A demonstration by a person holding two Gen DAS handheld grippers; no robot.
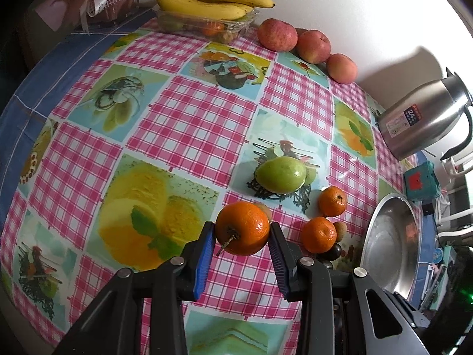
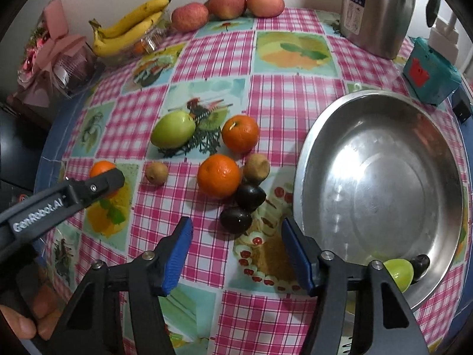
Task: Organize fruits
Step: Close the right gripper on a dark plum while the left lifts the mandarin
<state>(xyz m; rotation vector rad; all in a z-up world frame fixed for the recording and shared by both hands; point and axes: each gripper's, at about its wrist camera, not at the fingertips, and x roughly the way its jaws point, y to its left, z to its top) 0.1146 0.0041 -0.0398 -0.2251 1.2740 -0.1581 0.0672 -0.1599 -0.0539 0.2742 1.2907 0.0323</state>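
Note:
My left gripper is shut on an orange with a stem, held above the checked tablecloth; the right wrist view shows that gripper at the left. My right gripper stands open over a dark plum, and its pads do not touch it. Just beyond lie a second dark plum, two oranges, two small brown fruits and a green fruit. The steel basin to the right holds a green fruit and a dark one.
Bananas lie on a clear plastic box at the back, with three apples along the wall. A steel kettle and a teal box stand behind the basin. A wrapped bouquet sits back left. A hand shows at the lower left.

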